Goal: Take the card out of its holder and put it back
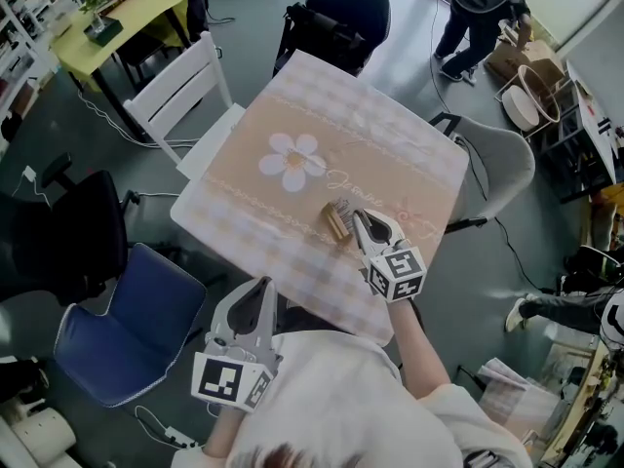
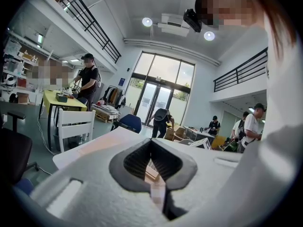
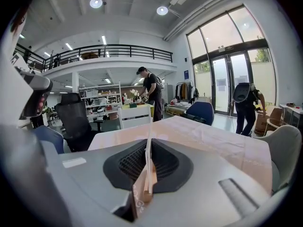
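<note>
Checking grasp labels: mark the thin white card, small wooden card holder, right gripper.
thin white card (image 3: 148,162): right gripper view, upright edge between the jaws.
small wooden card holder (image 1: 337,224): head view, its top face.
right gripper (image 1: 358,218): head view, at its fingertips.

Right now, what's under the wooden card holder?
The card holder rests on the flower-print tablecloth. The cloth covers the tabletop beneath, so that cannot be seen.

The table (image 1: 322,283), draped in a flower-print cloth (image 1: 390,154), carries a wooden card holder (image 1: 338,224).

Bright even light, fisheye-warped edges
</note>
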`<state>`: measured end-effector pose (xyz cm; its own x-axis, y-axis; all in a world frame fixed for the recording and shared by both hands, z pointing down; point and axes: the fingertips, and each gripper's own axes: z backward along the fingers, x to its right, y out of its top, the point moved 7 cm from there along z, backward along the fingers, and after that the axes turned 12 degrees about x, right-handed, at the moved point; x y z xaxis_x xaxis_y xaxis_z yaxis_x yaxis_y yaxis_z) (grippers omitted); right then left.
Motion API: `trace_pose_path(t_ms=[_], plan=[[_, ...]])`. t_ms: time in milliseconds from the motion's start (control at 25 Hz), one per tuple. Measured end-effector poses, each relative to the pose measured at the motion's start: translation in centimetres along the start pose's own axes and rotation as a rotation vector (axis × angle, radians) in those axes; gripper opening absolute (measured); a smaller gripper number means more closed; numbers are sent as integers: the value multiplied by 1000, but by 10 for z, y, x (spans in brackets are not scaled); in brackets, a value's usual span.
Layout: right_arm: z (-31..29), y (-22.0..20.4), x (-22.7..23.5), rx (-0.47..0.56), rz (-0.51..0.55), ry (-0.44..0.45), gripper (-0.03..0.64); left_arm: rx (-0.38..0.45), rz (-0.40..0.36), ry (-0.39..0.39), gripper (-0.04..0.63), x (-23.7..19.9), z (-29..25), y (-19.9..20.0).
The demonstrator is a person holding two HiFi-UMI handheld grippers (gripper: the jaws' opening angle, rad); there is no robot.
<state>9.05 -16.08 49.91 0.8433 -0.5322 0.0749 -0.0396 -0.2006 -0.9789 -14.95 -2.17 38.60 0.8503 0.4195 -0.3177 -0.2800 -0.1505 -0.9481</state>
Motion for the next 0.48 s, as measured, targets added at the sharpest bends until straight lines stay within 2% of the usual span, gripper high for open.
trace_pose_path(t_ms=[480], plan=[[-4, -11, 4, -17, -21, -2, 17, 0, -2, 0, 0, 0, -1, 1]])
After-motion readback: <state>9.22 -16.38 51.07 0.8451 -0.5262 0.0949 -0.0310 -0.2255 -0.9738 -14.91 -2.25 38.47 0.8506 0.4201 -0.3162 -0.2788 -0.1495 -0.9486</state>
